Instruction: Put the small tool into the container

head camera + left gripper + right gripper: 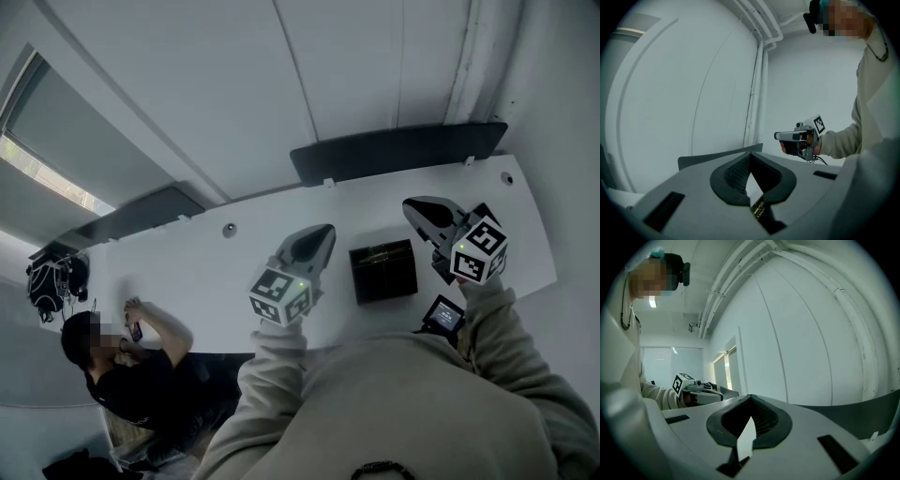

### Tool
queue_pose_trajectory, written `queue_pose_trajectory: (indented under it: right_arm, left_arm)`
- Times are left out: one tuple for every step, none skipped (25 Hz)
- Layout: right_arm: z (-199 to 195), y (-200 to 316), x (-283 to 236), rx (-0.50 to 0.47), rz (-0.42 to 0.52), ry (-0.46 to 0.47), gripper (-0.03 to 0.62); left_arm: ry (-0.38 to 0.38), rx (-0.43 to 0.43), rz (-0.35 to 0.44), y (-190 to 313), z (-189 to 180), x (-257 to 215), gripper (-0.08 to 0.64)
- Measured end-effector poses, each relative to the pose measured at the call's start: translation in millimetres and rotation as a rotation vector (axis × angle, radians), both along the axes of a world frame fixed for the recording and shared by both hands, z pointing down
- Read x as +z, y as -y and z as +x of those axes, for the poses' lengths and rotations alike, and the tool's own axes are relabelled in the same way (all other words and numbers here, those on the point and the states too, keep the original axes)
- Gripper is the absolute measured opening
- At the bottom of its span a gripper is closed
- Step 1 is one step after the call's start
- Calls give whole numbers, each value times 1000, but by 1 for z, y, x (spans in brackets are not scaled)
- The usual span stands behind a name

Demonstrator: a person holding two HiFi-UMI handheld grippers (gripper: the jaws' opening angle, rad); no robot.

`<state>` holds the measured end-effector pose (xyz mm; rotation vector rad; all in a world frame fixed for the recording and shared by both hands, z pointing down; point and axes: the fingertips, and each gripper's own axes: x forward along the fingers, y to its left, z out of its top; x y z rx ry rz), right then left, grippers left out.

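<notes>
- We see a white desk (187, 272) beneath both hand-held grippers.
- A black square container (383, 272) sits on it between them, nearer the right one.
- The left hand-held gripper (323, 232) and the right hand-held gripper (412, 206) have their jaws closed together, holding nothing.
- A small dark flat object (443, 316) lies just behind the right one.

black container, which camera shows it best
The head view: the black container sits whole and unblocked on the white table, seen from above. The left and right gripper views show none of it; both aim too high.
</notes>
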<state>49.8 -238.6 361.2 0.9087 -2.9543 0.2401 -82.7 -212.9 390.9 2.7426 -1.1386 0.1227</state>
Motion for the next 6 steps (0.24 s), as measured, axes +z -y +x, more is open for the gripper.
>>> queue_pose_trajectory:
  right_arm:
    - [-3,-1,1,-13,2,-4,18]
    - [-6,-3,1,-25,6,-10,18]
    - [-9,-3,0,-38,12,-18,18]
    - [-12,-4,1,-47,17,-28,18]
    - [-14,-5,1,-54,22,-38,18]
    - [-17,-5,2,-60,25,-48,18]
  left_arm:
    - [0,3,2,1,0,0,-5]
    - [-1,6,3,2,1,-1,-5]
    - [-1,8,4,3,1,-1,-5]
    - [-1,10,5,3,1,-2,-5]
    - [-1,12,6,4,1,-2,-5]
    - [-1,14,6,5,1,-2,-5]
